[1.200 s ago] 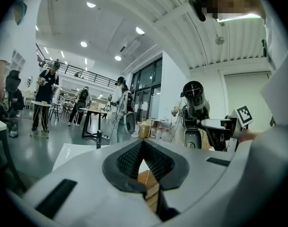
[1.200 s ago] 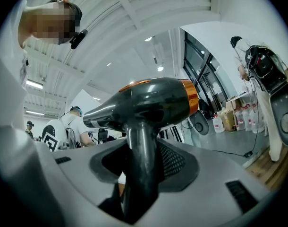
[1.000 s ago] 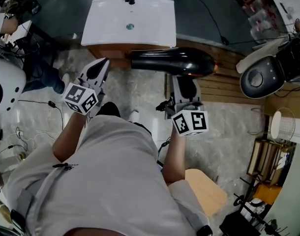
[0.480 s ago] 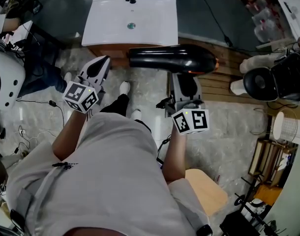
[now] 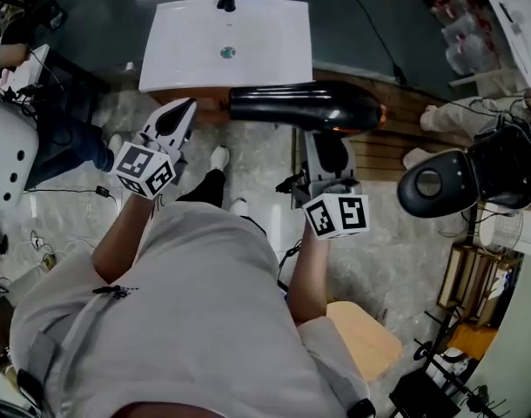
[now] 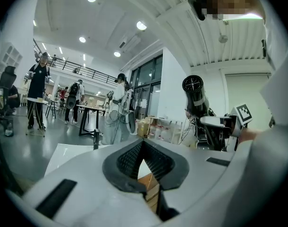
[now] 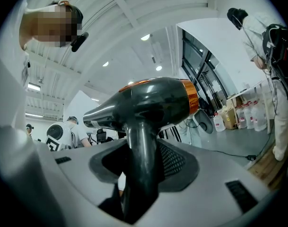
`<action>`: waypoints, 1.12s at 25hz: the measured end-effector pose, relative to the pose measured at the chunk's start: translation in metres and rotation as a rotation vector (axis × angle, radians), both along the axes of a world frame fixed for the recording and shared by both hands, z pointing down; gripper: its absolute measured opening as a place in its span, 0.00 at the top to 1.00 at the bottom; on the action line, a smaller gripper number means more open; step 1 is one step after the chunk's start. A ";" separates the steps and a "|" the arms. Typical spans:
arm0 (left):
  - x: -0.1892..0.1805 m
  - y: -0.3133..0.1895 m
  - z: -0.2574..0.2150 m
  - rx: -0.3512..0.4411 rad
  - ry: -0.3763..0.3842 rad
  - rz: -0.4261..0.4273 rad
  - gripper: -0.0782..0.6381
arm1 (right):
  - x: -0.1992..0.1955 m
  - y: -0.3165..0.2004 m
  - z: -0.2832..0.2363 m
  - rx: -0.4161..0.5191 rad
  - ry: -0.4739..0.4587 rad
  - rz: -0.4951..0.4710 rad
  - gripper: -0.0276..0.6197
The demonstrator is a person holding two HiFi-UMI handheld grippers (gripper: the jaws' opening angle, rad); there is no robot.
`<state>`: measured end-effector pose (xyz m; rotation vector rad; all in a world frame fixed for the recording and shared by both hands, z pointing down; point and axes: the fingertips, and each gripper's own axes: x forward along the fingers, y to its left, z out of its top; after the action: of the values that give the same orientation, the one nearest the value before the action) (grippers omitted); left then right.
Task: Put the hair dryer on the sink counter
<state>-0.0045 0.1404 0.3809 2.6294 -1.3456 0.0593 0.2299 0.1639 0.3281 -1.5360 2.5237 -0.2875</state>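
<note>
Right gripper [image 5: 328, 151] pinches the hair dryer [image 5: 305, 109] by its handle — it's up in the air, nozzle pointing to 9 o'clock, sink [image 5: 226, 42] just beyond at 11 o'clock. Left gripper [image 5: 171, 122] — pressed together, empty.

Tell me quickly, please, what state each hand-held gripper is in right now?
Left hand-held gripper: closed, nothing between its jaws.
Right hand-held gripper: closed on the handle of the hair dryer.
</note>
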 end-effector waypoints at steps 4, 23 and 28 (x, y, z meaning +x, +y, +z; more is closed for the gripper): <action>-0.004 -0.019 0.006 -0.007 0.001 0.006 0.89 | -0.004 -0.017 0.004 -0.005 0.001 0.008 0.68; -0.023 -0.156 0.022 -0.046 -0.016 0.062 0.89 | -0.021 -0.135 0.020 -0.069 0.016 0.074 0.68; -0.029 -0.188 0.021 -0.047 0.000 0.080 0.89 | -0.026 -0.159 0.021 -0.083 0.010 0.104 0.68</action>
<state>-0.0336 -0.0480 0.4018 2.6430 -1.2235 0.1005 0.2040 0.0049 0.3490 -1.6965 2.4582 -0.3748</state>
